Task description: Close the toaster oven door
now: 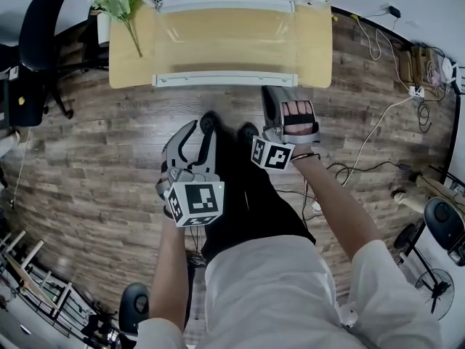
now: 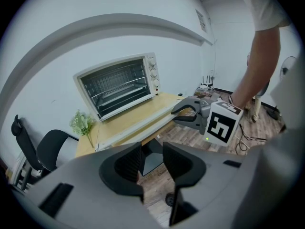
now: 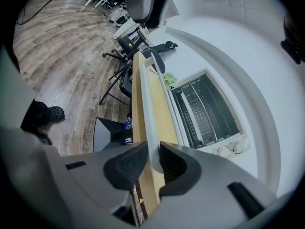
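Wood-plank floor [image 1: 102, 173] underfoot; pale wooden table [image 1: 131, 60] set against a white wall [image 2: 57, 51]; green sprig [image 1: 116, 2] in a white pot at the table's left end; black office chair [image 1: 40, 42] beside that end; loose cables [image 1: 378, 46] on the floor well off to the right; person's two dark shoes [image 1: 247, 131] just short of the table.

Toaster oven [image 2: 119, 87] sits at the back of the table, against the wall; white body, knobs down its right side, wire rack visible inside. Its glass door [image 1: 225, 42] is fully down, lying flat and level over the tabletop; the white bar handle [image 1: 225, 79] runs along the door's front edge, at the table's near side.

Right gripper [image 3: 151, 163] is at the right-hand part of that handle; jaws pinched on the white bar, one ribbed pad against each side of it; the bar runs away from the jaws with the oven's open mouth beyond. Head view shows the same gripper reaching up to the door's front edge.

Left gripper [image 2: 152, 159] held back and lower, well clear of the table, over the floor near the shoes; jaws slightly spread, nothing between them, only floor seen through the gap.
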`<state>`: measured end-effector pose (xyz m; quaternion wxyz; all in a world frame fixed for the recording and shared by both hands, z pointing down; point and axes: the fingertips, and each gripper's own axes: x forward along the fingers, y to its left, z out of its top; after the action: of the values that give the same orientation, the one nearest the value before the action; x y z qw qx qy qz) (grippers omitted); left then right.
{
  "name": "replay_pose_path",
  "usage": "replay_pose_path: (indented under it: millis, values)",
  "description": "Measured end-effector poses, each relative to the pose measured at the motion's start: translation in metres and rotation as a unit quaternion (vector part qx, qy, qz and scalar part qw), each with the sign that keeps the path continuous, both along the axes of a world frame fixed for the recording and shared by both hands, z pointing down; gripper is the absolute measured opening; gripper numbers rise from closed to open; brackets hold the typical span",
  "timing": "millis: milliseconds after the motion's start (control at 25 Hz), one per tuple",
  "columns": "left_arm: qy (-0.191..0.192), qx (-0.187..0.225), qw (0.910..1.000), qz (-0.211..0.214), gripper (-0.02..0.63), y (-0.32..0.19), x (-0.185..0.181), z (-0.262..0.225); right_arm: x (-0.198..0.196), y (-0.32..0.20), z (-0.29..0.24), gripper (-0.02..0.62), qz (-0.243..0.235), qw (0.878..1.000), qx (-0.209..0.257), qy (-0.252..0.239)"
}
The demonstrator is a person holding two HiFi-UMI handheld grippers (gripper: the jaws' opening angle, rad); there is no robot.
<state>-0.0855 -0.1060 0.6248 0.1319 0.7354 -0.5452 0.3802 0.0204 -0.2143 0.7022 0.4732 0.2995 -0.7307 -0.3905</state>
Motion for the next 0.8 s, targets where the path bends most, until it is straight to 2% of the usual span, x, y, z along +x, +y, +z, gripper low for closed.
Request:
replay_pose_path:
  millis: [800]
  values:
    - [-0.016,0.036,0.9991,-0.013,0.138,-0.008,-0.006,-0.046,0.001,0.001,-0.057,0.075,-0.013,0.999,0.008,-0.028]
